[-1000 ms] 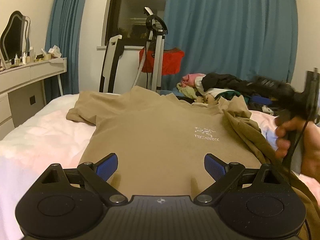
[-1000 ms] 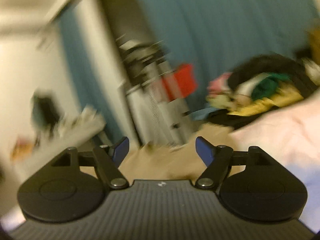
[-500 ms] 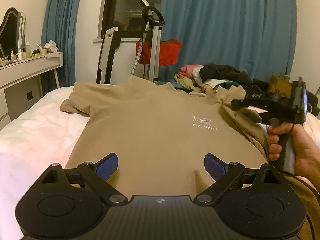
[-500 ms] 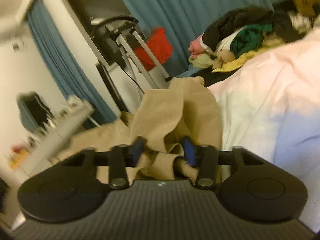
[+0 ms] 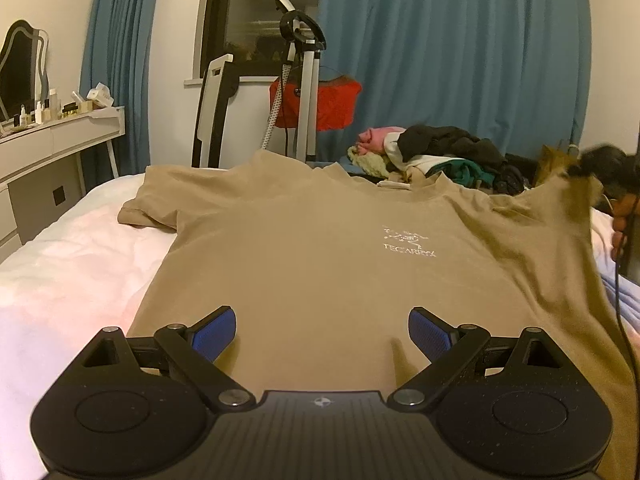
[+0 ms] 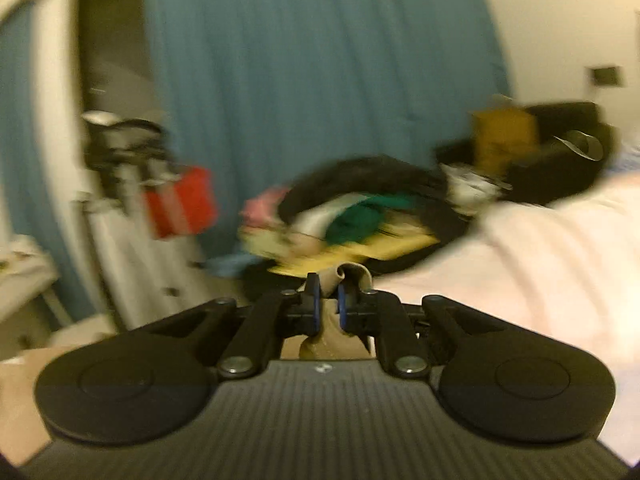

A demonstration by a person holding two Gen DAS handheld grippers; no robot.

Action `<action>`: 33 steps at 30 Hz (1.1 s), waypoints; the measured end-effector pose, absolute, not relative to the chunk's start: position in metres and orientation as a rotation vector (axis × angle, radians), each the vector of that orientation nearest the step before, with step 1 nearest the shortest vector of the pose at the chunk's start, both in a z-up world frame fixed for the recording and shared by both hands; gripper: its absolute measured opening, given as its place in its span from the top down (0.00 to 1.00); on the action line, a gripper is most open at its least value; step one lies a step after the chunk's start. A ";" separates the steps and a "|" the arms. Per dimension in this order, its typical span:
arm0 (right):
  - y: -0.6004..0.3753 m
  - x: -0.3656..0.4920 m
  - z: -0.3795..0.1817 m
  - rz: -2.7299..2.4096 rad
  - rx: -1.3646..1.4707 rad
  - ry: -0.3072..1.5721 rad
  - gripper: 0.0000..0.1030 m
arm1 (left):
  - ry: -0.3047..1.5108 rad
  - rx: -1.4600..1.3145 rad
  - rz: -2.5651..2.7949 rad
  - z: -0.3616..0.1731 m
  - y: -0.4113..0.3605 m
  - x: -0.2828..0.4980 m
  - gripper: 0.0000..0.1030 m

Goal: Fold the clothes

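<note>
Tan T-shirt [image 5: 320, 264] spread chest-up across the bed [image 5: 68, 264], one sleeve lifted near the bed's right edge. Right gripper [image 6: 327, 304] nearly closed, pinching a bunch of that sleeve fabric. Left gripper [image 5: 320, 334] wide apart, holding nothing, low over the hem. Risk judged: thin pinch slipping out if tugged hard, or whole shirt dragged askew with the hem unpinned.

the whole right wrist view is motion-blurred, smearing the clothes pile [image 6: 360, 208] behind.

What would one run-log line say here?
left gripper: open above tan T-shirt | right gripper: shut on T-shirt sleeve | bed
</note>
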State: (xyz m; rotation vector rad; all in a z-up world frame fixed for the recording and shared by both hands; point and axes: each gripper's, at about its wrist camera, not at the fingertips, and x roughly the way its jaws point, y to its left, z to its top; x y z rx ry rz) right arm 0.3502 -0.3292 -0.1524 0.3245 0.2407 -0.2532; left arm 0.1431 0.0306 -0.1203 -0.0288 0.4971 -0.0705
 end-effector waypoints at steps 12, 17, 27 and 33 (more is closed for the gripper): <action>-0.404 0.271 -0.173 -0.283 0.824 0.330 0.23 | 0.485 0.002 -0.077 -0.117 0.029 0.140 0.08; -0.386 0.255 -0.217 -0.127 0.998 0.518 0.45 | 0.483 -0.001 -0.091 -0.109 0.030 0.129 0.08; -0.383 0.290 -0.259 -0.072 1.096 0.501 0.53 | 0.491 -0.044 -0.126 -0.102 0.026 0.118 0.08; -0.382 0.300 -0.256 -0.146 1.063 0.421 0.95 | 0.514 -0.024 -0.137 -0.113 0.017 0.130 0.08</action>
